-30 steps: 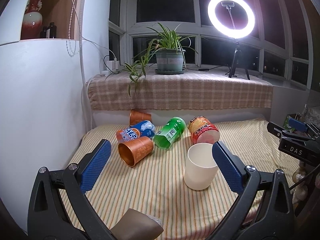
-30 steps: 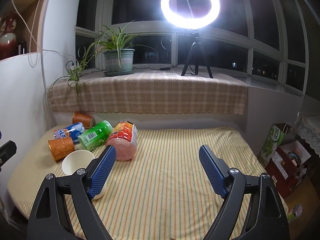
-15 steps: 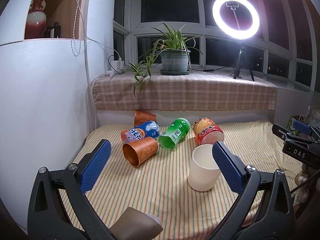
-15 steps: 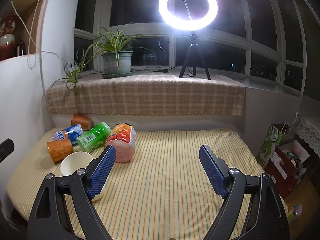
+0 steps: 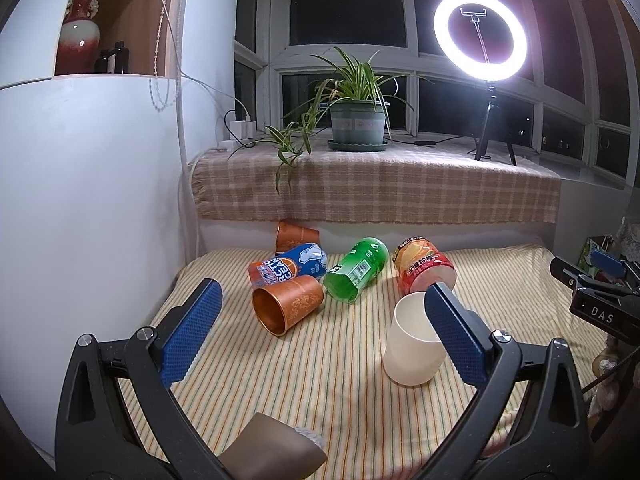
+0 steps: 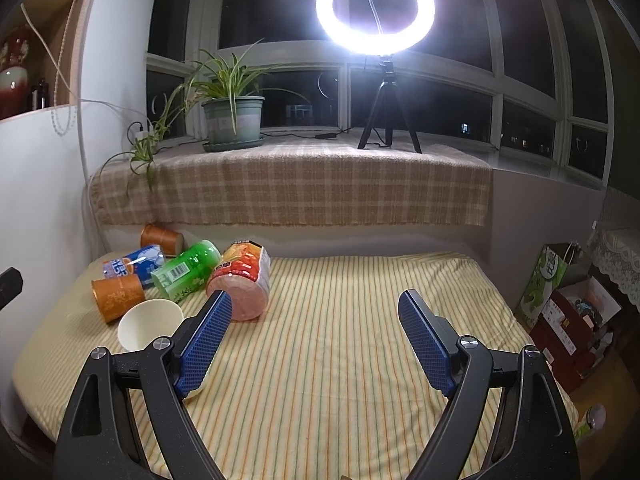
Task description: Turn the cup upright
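Cream cup (image 5: 412, 346) standing upright on bed (image 5: 320, 380); left gripper (image 5: 320, 320), right gripper (image 6: 316, 332) hovering spread, gripping nothing.

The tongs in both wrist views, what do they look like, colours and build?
Both pairs match. The left tongs and the right tongs have matte black, speckled plastic arms with triangular cutouts and silver screws at the joints. Each finger carries a long blue pad with a fine diamond-grid texture. No cables or sleeves show.
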Demonstrator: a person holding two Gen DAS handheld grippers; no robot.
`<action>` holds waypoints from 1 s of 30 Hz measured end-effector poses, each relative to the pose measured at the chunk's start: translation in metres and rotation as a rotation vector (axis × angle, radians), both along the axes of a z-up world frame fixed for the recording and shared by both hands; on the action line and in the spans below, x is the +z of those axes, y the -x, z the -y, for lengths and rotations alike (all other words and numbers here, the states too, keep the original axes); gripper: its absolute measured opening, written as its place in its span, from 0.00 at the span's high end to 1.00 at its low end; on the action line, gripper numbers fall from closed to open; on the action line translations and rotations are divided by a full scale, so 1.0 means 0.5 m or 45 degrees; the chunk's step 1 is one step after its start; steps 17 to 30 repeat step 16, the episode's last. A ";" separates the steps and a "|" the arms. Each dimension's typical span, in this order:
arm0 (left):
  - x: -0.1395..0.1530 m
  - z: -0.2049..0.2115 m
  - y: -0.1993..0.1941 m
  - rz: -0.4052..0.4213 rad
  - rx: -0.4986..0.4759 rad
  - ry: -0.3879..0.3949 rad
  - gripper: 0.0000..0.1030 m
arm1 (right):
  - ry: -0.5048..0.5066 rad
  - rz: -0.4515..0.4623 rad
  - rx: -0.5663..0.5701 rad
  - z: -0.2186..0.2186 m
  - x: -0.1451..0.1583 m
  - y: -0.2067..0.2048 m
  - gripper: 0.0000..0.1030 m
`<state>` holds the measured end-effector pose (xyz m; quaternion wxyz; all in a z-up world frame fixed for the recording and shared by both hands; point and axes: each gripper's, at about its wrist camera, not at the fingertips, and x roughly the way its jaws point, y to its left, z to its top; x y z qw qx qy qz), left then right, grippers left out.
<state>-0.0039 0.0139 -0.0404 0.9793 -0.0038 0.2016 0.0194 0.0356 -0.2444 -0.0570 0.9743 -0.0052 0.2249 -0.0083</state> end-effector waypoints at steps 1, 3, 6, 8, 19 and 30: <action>0.000 0.000 0.000 0.000 -0.001 -0.001 0.00 | 0.000 -0.001 -0.001 0.000 -0.001 -0.001 0.17; 0.000 -0.002 0.000 0.000 -0.001 0.000 0.00 | -0.001 -0.006 -0.001 0.001 -0.002 -0.001 0.17; 0.000 -0.002 -0.001 0.000 -0.001 0.001 0.00 | -0.004 -0.012 -0.003 0.004 -0.004 -0.004 0.17; -0.001 -0.003 -0.002 -0.003 0.003 0.000 0.00 | -0.008 -0.014 -0.004 0.005 -0.005 -0.004 0.17; -0.002 -0.001 -0.006 0.009 0.021 -0.020 0.00 | -0.009 -0.021 -0.005 0.006 -0.009 -0.004 0.17; -0.002 -0.001 -0.006 0.009 0.021 -0.020 0.00 | -0.009 -0.021 -0.005 0.006 -0.009 -0.004 0.17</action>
